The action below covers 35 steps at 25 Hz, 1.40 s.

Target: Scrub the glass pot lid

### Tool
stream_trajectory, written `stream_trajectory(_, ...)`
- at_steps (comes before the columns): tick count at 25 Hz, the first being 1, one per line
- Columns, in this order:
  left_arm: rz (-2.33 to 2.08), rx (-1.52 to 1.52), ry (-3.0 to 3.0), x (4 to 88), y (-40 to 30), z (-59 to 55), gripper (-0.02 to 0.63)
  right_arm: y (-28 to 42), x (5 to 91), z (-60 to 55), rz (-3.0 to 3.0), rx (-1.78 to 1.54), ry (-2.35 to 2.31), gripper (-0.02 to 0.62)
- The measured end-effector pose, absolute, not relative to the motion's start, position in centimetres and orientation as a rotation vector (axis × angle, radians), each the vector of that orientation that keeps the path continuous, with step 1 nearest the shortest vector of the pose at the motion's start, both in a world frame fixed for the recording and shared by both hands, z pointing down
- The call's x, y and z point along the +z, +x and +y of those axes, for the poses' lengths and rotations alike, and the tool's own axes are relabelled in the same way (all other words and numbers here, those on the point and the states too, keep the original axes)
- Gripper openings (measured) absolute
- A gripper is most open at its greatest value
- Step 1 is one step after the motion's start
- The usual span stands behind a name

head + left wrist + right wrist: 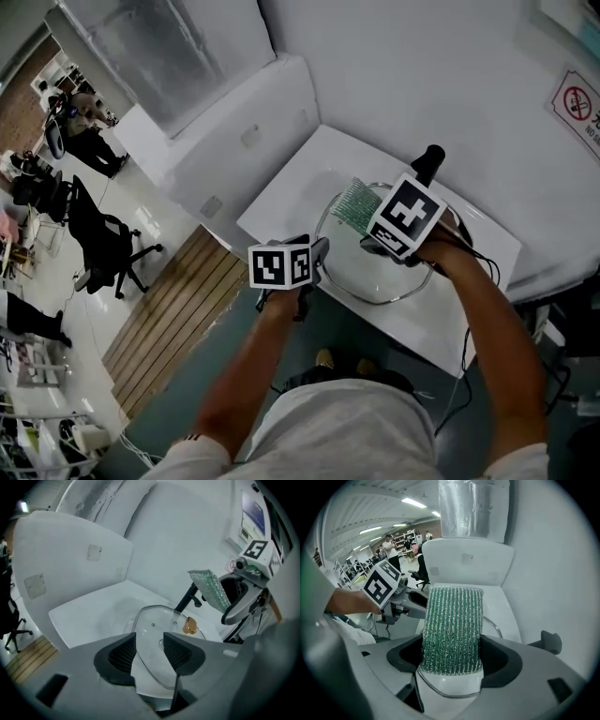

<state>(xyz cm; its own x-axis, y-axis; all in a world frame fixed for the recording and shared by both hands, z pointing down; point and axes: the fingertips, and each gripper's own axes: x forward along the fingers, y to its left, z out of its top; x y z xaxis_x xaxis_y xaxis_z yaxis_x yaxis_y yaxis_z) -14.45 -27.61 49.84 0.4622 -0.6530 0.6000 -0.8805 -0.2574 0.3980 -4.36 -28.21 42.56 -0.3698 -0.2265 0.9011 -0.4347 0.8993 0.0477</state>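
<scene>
1. Currently the glass pot lid (375,274) lies flat in the middle of the tabletop (281,199), gold knob (190,625) up. It sits between the black faucet (429,161) at the far edge and the near edge.
2. Right gripper (370,232): jaws clamped on the green scrub pad (452,625). The pad sticks out past the jaws, long axis in line with them.
3. Key relation: the lid is below the pad, and the pad hangs over the lid's far half on the faucet side. It looks clear of the glass (no view shows contact).
4. Left gripper (150,641): jaws apart, gripping nothing. It sits at the tabletop's near edge, and the lid's near rim shows in the gap. Can't tell whether it touches.
5. My read: scrubbing hasn't visibly begun, and the next move is pad down onto the glass. The lid is round, so stroke direction is free.
6. The left gripper is nearer the rim, so it's the one to steady the lid. Risk: an unpinned lid slides toward the near edge.
</scene>
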Motion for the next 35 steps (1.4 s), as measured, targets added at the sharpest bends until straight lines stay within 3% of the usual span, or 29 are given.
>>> stream_trajectory(16, -1.169, 0.500, 1.963, 52.5, -13.9, -27.7, 0.189, -6.5, 48.9, -30.5, -1.578, 0.332, 0.318, 0.348)
stream_trajectory(35, -1.123, 0.574, 1.973, 53.8, -13.3, -27.5, 0.172, -5.6, 51.9, -31.4, -1.530, 0.476, 0.382, 0.348)
